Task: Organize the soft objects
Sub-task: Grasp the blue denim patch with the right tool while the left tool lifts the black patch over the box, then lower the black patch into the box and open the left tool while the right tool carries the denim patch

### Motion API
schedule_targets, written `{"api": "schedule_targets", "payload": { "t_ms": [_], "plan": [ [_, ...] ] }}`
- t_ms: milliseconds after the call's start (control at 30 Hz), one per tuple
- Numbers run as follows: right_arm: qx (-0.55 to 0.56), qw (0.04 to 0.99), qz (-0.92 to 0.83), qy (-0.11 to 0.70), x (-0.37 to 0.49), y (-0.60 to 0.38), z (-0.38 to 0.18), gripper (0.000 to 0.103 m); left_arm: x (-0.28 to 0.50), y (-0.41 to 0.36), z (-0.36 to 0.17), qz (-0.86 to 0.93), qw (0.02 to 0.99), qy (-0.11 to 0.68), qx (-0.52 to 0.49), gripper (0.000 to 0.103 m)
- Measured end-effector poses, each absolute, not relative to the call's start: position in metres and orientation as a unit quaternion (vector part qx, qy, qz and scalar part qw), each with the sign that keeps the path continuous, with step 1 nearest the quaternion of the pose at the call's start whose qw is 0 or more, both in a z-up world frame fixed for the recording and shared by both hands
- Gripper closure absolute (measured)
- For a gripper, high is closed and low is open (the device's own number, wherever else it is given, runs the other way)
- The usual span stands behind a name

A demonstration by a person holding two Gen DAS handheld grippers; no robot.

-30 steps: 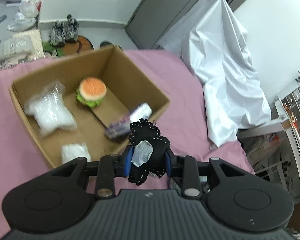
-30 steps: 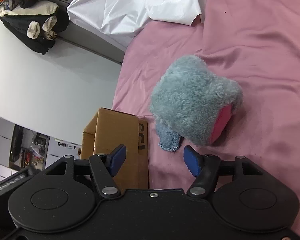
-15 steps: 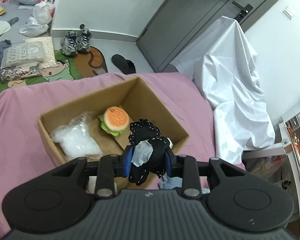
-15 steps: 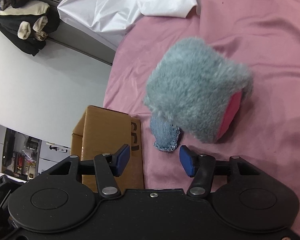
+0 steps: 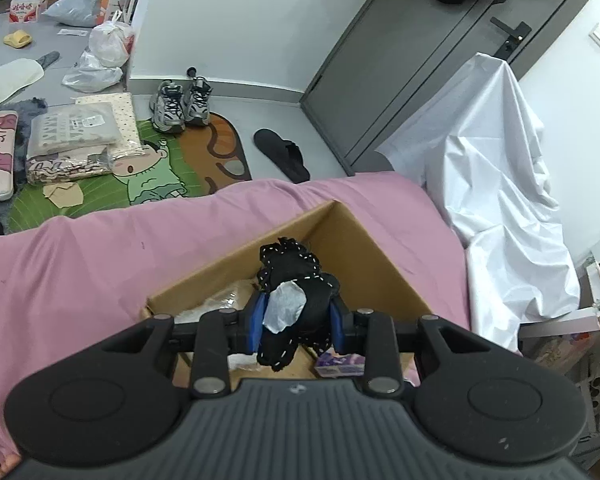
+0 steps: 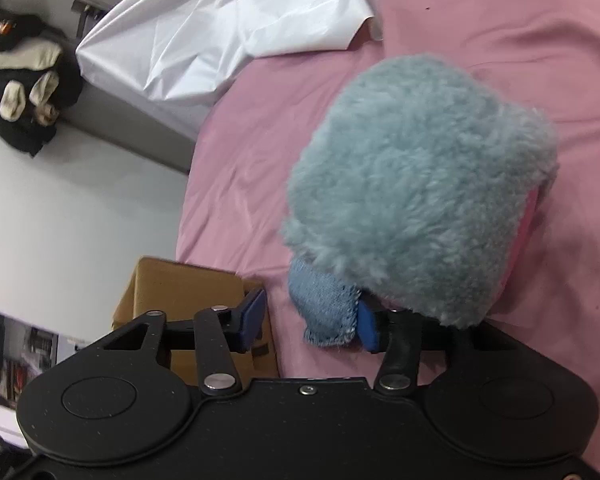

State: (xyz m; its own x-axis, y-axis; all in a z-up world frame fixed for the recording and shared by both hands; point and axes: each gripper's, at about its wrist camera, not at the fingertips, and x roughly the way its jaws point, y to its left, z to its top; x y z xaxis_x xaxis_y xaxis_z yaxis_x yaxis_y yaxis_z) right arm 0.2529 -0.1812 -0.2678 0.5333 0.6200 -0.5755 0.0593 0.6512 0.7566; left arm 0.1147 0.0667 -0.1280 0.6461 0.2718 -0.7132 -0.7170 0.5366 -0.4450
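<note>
My left gripper [image 5: 297, 322] is shut on a black fabric piece with white stitching and a grey tag [image 5: 296, 280], held above the open cardboard box [image 5: 364, 240] on the pink bed. Clear plastic bags [image 5: 220, 300] and a purple pack [image 5: 340, 360] show inside the box. My right gripper [image 6: 308, 322] is open, close to a fluffy blue-grey plush with a pink side [image 6: 416, 204] lying on the pink sheet. A blue knitted piece [image 6: 324, 306] under the plush lies between the fingers. The box [image 6: 168, 288] stands left of it.
White sheeting [image 5: 496, 184] covers furniture right of the bed, also in the right wrist view [image 6: 220, 32]. On the floor beyond the bed lie shoes [image 5: 180, 104], a black slipper [image 5: 282, 154], a cartoon mat [image 5: 148, 172] and packaged goods [image 5: 72, 136].
My left gripper pulled back and tilted up with the black fabric, so the box dropped low in view. My right gripper moved closer to the plush, with the knitted piece now between its fingers.
</note>
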Motion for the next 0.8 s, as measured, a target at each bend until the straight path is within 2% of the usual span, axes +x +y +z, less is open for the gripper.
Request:
{"api": "schedule_targets", "payload": {
  "t_ms": [33,133,800],
  "plan": [
    [0.377,0.792,0.17,0.449,0.253,-0.182,-0.269,0.077,0.115,0.068,-0.129,0.302,0.824,0.296,-0.377,0.072],
    [0.379,0.792,0.162,0.451,0.253,-0.186,-0.274,0.085,0.115,0.071,-0.13,0.308,0.822,0.297,-0.376,0.072],
    [0.337,0.827,0.211,0.398,0.216,-0.199,-0.2,0.087,0.097,0.067,-0.108,0.311,0.832,0.281,-0.363,0.072]
  ]
}}
